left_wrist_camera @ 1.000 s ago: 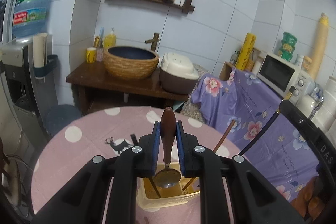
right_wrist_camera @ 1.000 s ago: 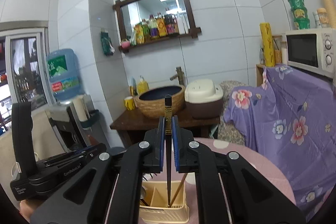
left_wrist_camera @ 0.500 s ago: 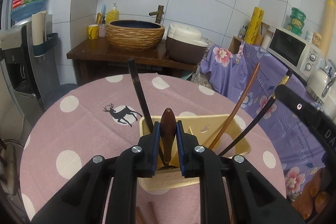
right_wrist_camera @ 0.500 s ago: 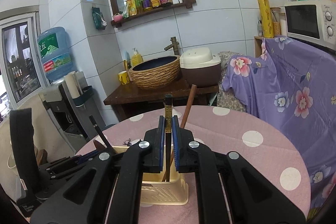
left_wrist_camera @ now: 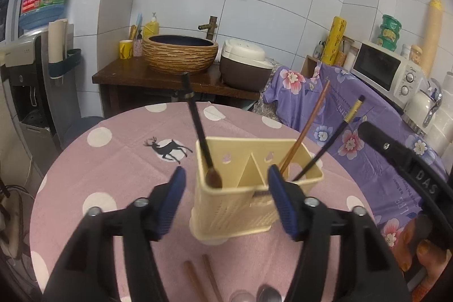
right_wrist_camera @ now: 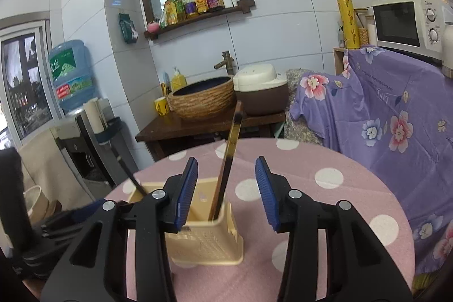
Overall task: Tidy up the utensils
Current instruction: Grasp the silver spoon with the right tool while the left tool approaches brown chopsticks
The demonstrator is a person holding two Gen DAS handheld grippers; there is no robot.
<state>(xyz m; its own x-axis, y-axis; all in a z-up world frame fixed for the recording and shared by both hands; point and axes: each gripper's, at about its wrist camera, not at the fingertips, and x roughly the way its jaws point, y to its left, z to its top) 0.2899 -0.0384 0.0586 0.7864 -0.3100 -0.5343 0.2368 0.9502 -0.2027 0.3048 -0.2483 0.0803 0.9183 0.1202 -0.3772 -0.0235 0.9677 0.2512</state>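
- Left claw (left_wrist_camera: 225, 190): jaws opening, blue pads wide apart, nothing pinched; released.
- Cream utensil holder (left_wrist_camera: 226, 214) sits just ahead of the left claw, between its two pads in that view, pads not touching it. It stands upright on the pink polka-dot tabletop (left_wrist_camera: 119, 160).
- Brown wooden handle end (left_wrist_camera: 213, 179) pokes up in the holder's left compartment, right in front of the left claw, free of the pads.
- Black chopstick (left_wrist_camera: 195, 120) leans out of the same left compartment, tilting up and away to the left.
- Right compartment: brown chopstick (left_wrist_camera: 307, 129) and black gold-tipped chopstick (left_wrist_camera: 331, 139), both leaning to the right.
- Below the left claw, on the tabletop: two brown sticks (left_wrist_camera: 203, 279) and a metal spoon bowl (left_wrist_camera: 269, 295), partly cut off at the frame edge.
- Right claw (right_wrist_camera: 226, 190): jaws opening, released; the black gold-tipped chopstick stands between the pads, touching neither, its lower end in the holder.
- From the right claw the holder is just ahead and slightly left, with the other claw's black body at far left.
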